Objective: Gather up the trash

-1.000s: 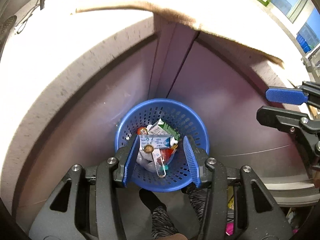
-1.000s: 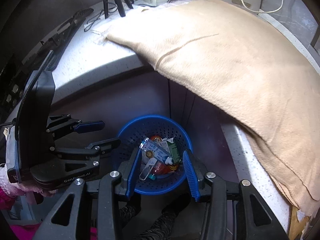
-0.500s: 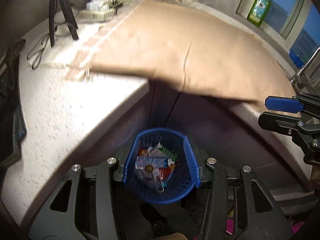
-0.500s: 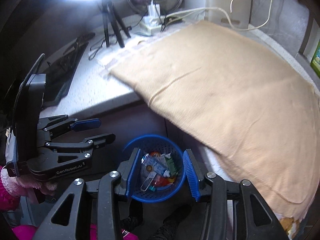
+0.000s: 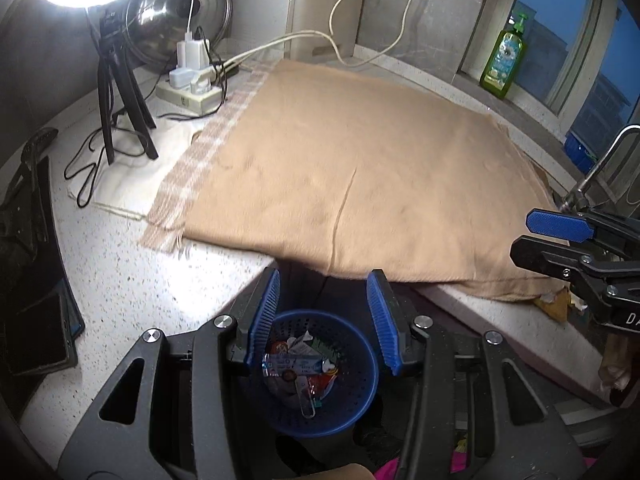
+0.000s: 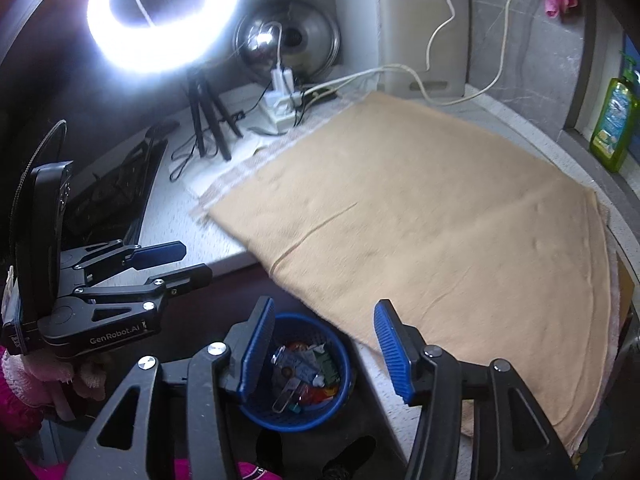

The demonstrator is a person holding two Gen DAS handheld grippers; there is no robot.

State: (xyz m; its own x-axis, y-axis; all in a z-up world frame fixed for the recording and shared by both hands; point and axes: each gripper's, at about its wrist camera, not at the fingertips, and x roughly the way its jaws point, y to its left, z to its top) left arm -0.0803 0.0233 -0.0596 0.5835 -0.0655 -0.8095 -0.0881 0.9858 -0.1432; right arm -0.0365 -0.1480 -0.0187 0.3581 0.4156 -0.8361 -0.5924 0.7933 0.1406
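Ring light (image 6: 160, 20) and tripod (image 5: 120, 92) stand at far left of the speckled tabletop (image 5: 132, 280). Left gripper (image 5: 326, 320) is released, nothing between its jaws. Below the tabletop edge sits the blue basket (image 5: 360, 404), holding the trash (image 5: 300, 368). Tan cloth (image 5: 352, 168) covers the tabletop centre. Right gripper (image 6: 324, 344) empty, its jaws having just been opening. Green soap bottle (image 5: 502, 60) stands far right.
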